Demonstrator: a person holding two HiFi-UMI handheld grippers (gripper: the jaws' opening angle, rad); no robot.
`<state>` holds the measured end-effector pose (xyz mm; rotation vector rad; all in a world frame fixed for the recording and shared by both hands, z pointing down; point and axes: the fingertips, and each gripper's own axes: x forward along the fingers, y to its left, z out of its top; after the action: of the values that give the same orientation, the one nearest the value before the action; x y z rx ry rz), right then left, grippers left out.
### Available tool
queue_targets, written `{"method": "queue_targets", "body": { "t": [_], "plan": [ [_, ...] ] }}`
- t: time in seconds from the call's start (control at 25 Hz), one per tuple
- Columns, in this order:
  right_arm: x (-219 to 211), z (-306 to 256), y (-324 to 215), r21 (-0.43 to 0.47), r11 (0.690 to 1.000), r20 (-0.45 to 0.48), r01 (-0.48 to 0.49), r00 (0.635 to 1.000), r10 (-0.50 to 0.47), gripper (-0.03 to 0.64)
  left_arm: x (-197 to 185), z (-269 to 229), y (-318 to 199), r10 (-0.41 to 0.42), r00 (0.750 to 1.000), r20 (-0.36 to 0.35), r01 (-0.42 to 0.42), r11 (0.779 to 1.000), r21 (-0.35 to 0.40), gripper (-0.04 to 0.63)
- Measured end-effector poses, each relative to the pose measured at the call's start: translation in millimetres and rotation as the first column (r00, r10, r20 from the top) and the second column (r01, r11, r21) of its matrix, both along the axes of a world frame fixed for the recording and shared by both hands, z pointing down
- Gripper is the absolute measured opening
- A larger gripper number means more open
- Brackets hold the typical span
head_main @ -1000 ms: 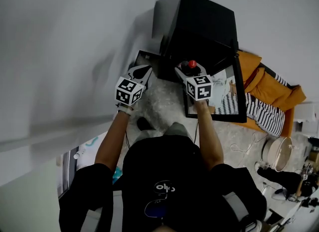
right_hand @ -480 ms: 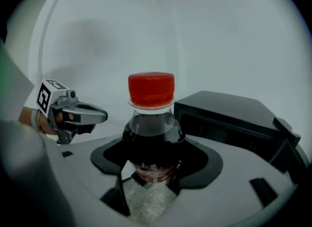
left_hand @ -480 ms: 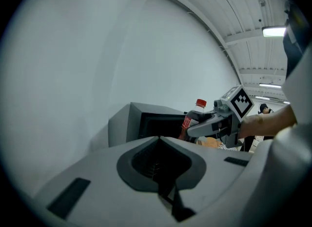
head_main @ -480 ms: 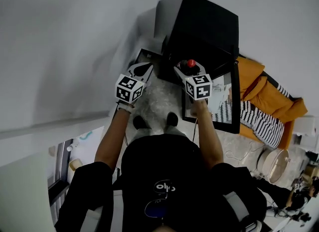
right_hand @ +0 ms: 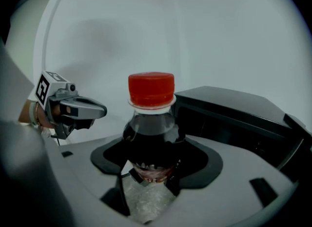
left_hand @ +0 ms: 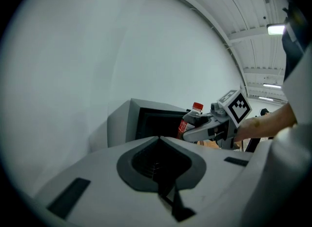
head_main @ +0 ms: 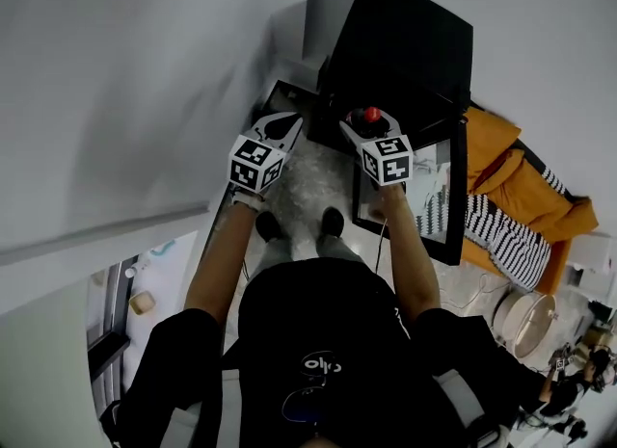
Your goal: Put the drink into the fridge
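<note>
Nearest us, our left gripper (head_main: 286,126) is clenched on nothing and held level with the right gripper (head_main: 359,130). The right one grasps the drink (right_hand: 150,123) just below its shoulder, upright, red cap on top. Over the last second we have stepped in: both shoes (head_main: 333,221) now stand beneath the grippers, and the bottle sits closer to the dark mouth of the black fridge (head_main: 405,41). Its glass door (head_main: 453,207) hangs open on the right. We judge the carry nearly over, with only the reach inside left.

I see the dark, red-capped drink (right_hand: 151,123) upright between the fingers (right_hand: 219,187) of my right gripper (right_hand: 151,179); the black fridge (right_hand: 229,111) stands just beyond them, seemingly open.
</note>
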<state>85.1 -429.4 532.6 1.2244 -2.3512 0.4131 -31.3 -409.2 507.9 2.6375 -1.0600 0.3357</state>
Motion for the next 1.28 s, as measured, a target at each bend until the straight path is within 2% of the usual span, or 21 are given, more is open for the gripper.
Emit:
{"method": "queue_targets", "body": {
  "t": [0.24,0.56,0.8,1.28],
  "plan": [
    [0.9,32.5,-15.6,0.007,0.998,-0.015,0.054,0.998,-0.054,0.311,16.9,28.2,-11.7,0.026,1.0,0.005,-0.026,1.0,-0.017,0.006],
    [-1.3,103.4,-8.3,-0.036,0.996,-0.026,0.079,0.996,-0.08,0.311,32.9,92.1,-1.6,0.073,0.997,0.018,-0.071,0.995,-0.063,0.006],
    [-7.9,154.7,9.4,-0.098,0.991,-0.019,0.089,0.996,-0.092,0.311,29.2,141.5,12.2,0.064,0.998,0.022,-0.06,0.99,-0.126,0.006],
    [-33.0,196.8,13.6,-0.095,0.987,-0.032,0.131,0.99,-0.134,0.311,4.4,178.3,19.2,-0.017,0.999,0.029,0.021,0.99,-0.143,0.006]
  ]
}}
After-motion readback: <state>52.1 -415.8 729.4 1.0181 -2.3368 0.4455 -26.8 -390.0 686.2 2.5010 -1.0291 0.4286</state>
